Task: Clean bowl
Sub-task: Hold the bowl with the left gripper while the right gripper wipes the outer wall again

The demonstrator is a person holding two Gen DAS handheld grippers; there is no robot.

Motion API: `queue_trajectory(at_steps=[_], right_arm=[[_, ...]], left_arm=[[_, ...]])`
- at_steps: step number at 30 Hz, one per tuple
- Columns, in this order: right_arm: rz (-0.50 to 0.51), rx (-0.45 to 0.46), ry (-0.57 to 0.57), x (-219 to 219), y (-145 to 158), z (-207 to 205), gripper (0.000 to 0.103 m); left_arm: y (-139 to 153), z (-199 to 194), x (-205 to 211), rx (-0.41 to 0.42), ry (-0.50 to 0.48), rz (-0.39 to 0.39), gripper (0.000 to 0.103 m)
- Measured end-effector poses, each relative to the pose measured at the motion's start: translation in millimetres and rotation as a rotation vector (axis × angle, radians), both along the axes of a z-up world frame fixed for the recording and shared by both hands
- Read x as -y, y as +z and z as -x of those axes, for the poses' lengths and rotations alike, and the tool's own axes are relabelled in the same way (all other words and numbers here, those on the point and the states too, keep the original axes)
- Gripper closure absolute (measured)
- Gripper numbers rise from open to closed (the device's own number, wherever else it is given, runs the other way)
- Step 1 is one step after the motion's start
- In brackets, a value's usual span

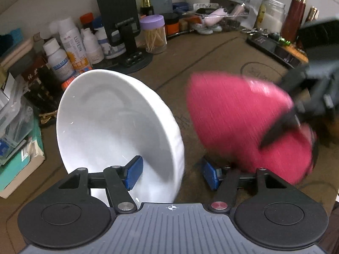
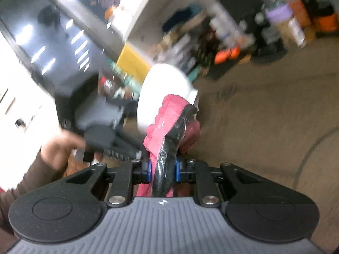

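The left tongs [image 1: 171,174] stood with their blue pads [image 1: 134,173] spread around the rim of a white bowl [image 1: 118,131], one pad inside the bowl and the other outside its wall; whether they actually pinched the rim could not be told, since a gap showed beside the outer pad. The bowl was tipped up on its edge, its hollow facing the left camera, raised above the brown desk [image 1: 211,50]. The right tongs [image 2: 163,170] were clamped on a black handle [image 2: 167,158] wrapped in a pink cloth [image 1: 243,114], which hung just beside the bowl's outer wall, blurred. In the right view the cloth's end lay against the bowl. A hand [image 2: 61,148] in a brown sleeve held the left device. Behind the bowl stood white bottles [image 1: 70,48], a black phone stand [image 1: 122,25] and a purple-lidded jar [image 1: 153,33].
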State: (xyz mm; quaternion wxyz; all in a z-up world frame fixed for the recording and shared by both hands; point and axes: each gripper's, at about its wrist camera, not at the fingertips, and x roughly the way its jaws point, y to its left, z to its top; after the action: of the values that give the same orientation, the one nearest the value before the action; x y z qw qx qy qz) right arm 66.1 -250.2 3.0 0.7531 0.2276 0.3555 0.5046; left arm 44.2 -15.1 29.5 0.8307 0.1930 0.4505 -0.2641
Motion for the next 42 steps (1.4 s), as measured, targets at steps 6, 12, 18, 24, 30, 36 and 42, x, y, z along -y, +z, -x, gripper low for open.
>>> queue_trajectory(at_steps=[6, 12, 18, 24, 30, 36, 42], right_arm=[[-0.079, 0.034, -0.117, -12, 19, -52, 0.083], [-0.034, 0.044, -0.117, -30, 20, -73, 0.083], [0.023, 0.02, -0.031, -22, 6, -43, 0.083], [0.072, -0.001, 0.062, 0, -6, 3, 0.082], [0.103, 0.076, 0.126, 6, 10, 19, 0.082], [0.084, 0.146, 0.09, 4, 30, 1, 0.082], [0.083, 0.198, 0.039, 11, 45, -4, 0.081]], left_arm=[[-3, 9, 12, -0.002, -0.022, -0.062, 0.04], [-2, 16, 21, 0.006, -0.044, -0.096, 0.041], [0, 19, 24, 0.014, -0.054, -0.122, 0.04], [0, 22, 32, 0.027, -0.072, -0.164, 0.039], [-4, 23, 43, 0.05, -0.116, -0.219, 0.039], [-7, 28, 59, 0.094, -0.203, -0.317, 0.039], [-9, 32, 75, 0.122, -0.262, -0.424, 0.037]])
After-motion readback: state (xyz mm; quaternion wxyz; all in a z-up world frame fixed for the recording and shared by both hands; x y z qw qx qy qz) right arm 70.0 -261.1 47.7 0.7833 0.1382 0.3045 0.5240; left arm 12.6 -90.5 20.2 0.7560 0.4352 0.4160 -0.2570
